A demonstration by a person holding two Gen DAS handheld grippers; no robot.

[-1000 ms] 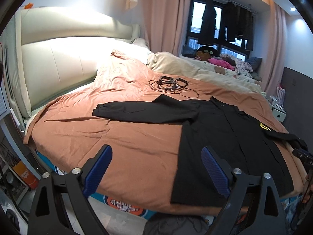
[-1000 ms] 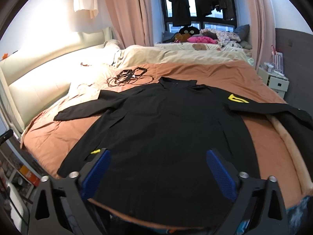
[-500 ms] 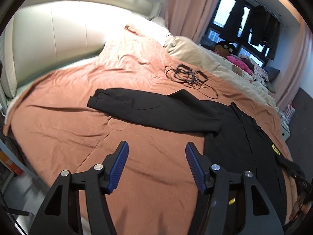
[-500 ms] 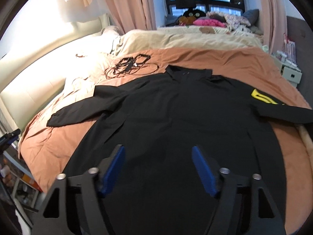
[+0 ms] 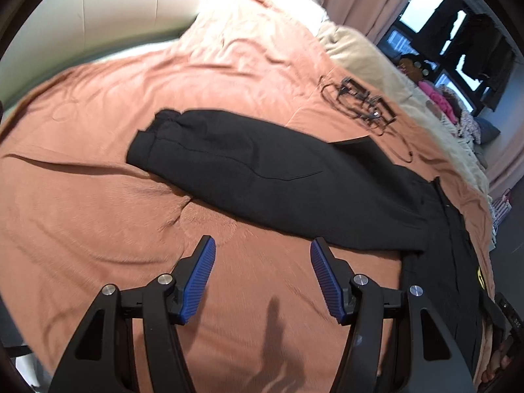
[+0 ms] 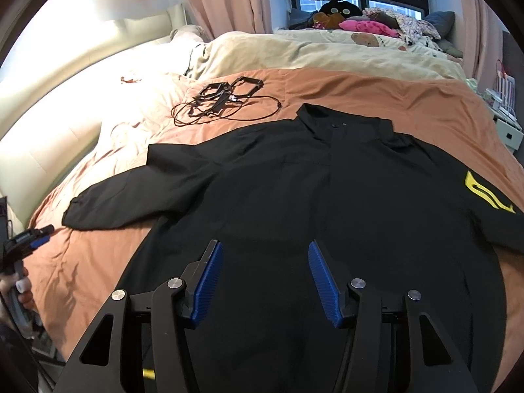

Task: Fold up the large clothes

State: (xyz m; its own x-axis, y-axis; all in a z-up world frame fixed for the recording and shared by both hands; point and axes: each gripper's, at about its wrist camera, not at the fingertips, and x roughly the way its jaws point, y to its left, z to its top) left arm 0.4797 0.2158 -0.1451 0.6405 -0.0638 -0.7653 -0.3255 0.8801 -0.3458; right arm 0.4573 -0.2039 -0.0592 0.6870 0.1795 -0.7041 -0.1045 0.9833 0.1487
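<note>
A large black jacket (image 6: 294, 203) lies spread flat, front up, on an orange bedspread (image 6: 376, 91), with a yellow logo (image 6: 484, 193) on its right sleeve. Its left sleeve (image 5: 249, 170) stretches out to the left, cuff at the far end. My left gripper (image 5: 262, 255) is open and empty, hovering over bare bedspread (image 5: 98, 196) just short of that sleeve. My right gripper (image 6: 265, 258) is open and empty, low over the jacket's lower front. The left gripper also shows at the left edge of the right wrist view (image 6: 29, 239).
A tangle of black cables and frames (image 6: 226, 98) lies on the bedspread beyond the collar; it also shows in the left wrist view (image 5: 363, 101). A beige duvet (image 6: 311, 52) with toys and clothes lies behind. A padded headboard (image 5: 114, 9) is at left, a nightstand (image 6: 507, 127) at right.
Both grippers have moved forward and lower over the bed and their jaws have narrowed from wide open. The left one has swung toward the left sleeve. The jacket has not moved.
</note>
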